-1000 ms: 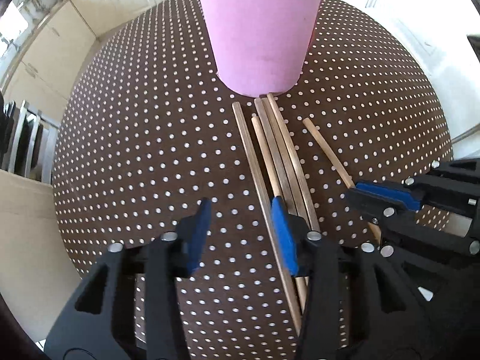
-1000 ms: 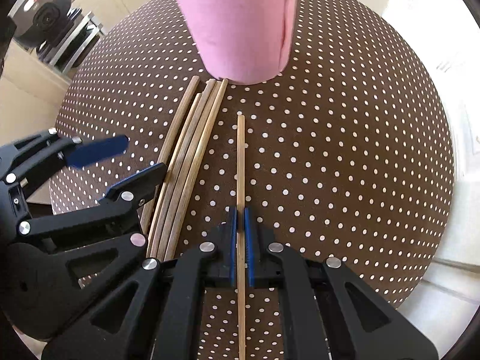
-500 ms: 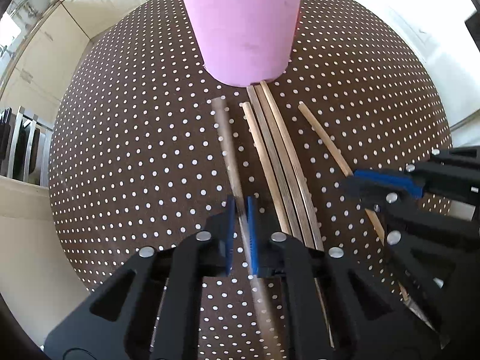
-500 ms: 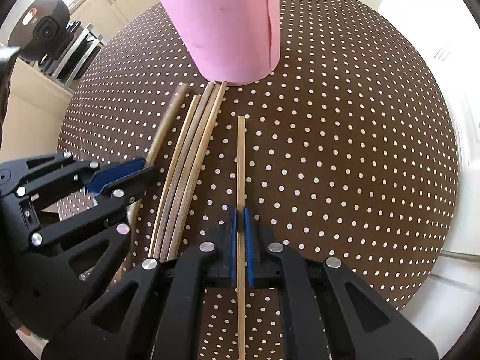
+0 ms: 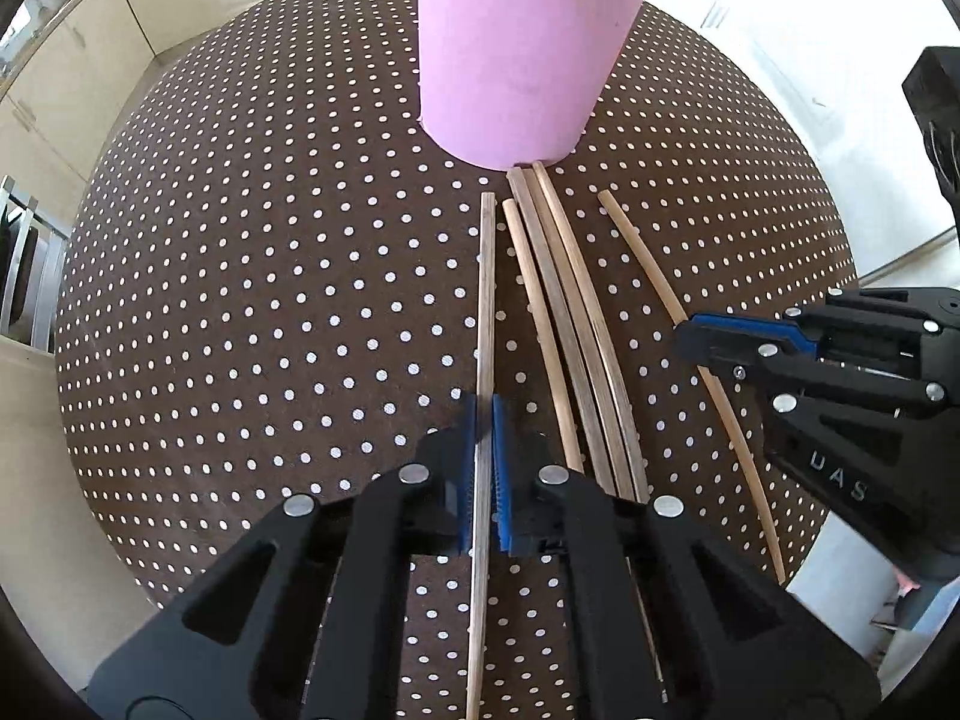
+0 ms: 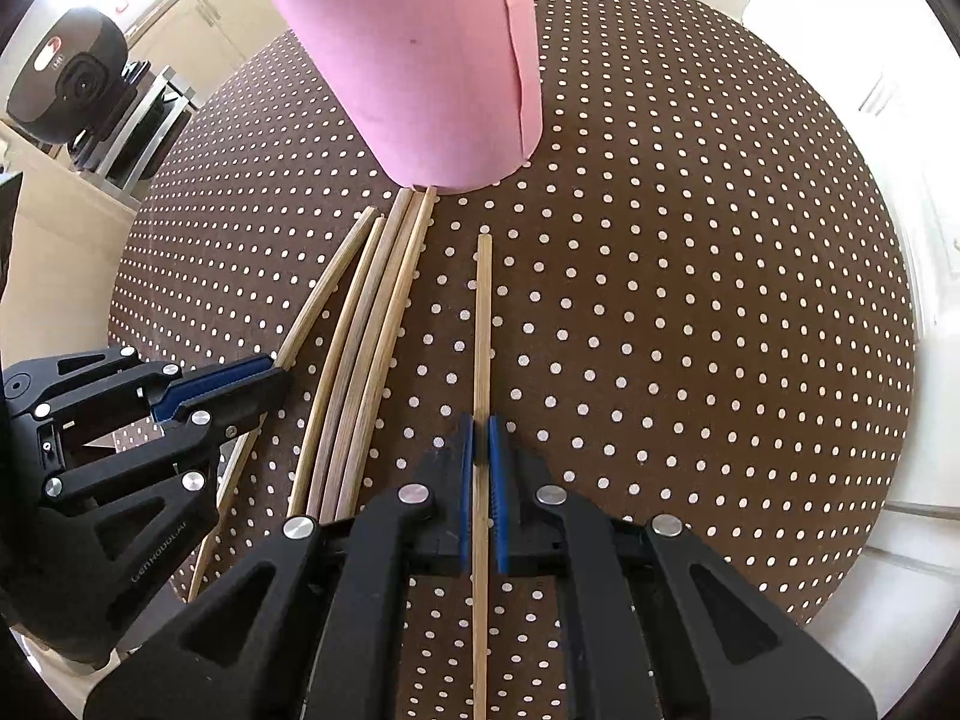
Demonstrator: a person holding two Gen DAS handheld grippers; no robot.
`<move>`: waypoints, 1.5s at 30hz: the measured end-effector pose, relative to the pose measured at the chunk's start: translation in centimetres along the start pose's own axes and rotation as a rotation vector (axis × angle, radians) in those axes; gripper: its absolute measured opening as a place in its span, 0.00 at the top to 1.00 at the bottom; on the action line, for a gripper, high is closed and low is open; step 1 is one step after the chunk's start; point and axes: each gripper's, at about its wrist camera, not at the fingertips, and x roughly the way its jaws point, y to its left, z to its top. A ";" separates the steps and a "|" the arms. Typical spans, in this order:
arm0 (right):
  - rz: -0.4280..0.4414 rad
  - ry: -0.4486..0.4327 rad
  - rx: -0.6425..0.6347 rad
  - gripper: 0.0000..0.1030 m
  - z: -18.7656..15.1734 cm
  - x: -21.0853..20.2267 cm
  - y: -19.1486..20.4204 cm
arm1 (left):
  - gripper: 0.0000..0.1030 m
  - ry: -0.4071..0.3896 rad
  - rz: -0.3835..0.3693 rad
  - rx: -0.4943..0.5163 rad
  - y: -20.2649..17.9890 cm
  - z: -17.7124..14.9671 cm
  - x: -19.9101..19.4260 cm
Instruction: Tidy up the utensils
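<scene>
While three chopsticks (image 5: 570,324) lie loose side by side on the dotted table (image 5: 270,300), each tool is clenched on a single chopstick of its own. Seen from the left wrist, the left tool (image 5: 485,468) grips one chopstick (image 5: 487,300) just beside the loose bundle, its far end pointing toward the pink cup (image 5: 516,48). From the right wrist, the right tool (image 6: 481,480) pinches another chopstick (image 6: 483,324) that sits apart from the bundle on the other side. The pink cup stands upright at the head of the row, the tips of the loose sticks touching or nearly touching its base. Something pale pokes above its rim in the right wrist view, possibly sticks already stowed, though that cannot be confirmed. By this evidence the sorting looks to be midway: two sticks are gripped but not yet in the cup, and three more wait on the table.
</scene>
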 end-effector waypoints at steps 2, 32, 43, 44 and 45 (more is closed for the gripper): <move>-0.007 -0.004 -0.013 0.96 -0.1 0.0 0.2 | 0.93 -0.003 0.012 -0.006 -0.1 -0.2 -0.2; 0.111 -0.350 0.039 0.96 -5.2 -4.7 -1.5 | 0.93 -0.303 -0.114 -0.102 2.8 -6.1 -5.5; 0.091 -0.323 0.041 0.96 -4.6 -4.4 -2.2 | 0.40 -0.190 0.030 -0.025 2.1 -4.4 -4.2; 0.089 -0.316 0.043 0.96 -4.5 -4.3 -2.3 | 0.45 -0.179 0.042 -0.018 2.0 -4.2 -3.8; 0.089 -0.309 0.043 0.96 -4.4 -4.1 -2.3 | 0.51 -0.154 0.070 -0.010 1.8 -4.1 -3.3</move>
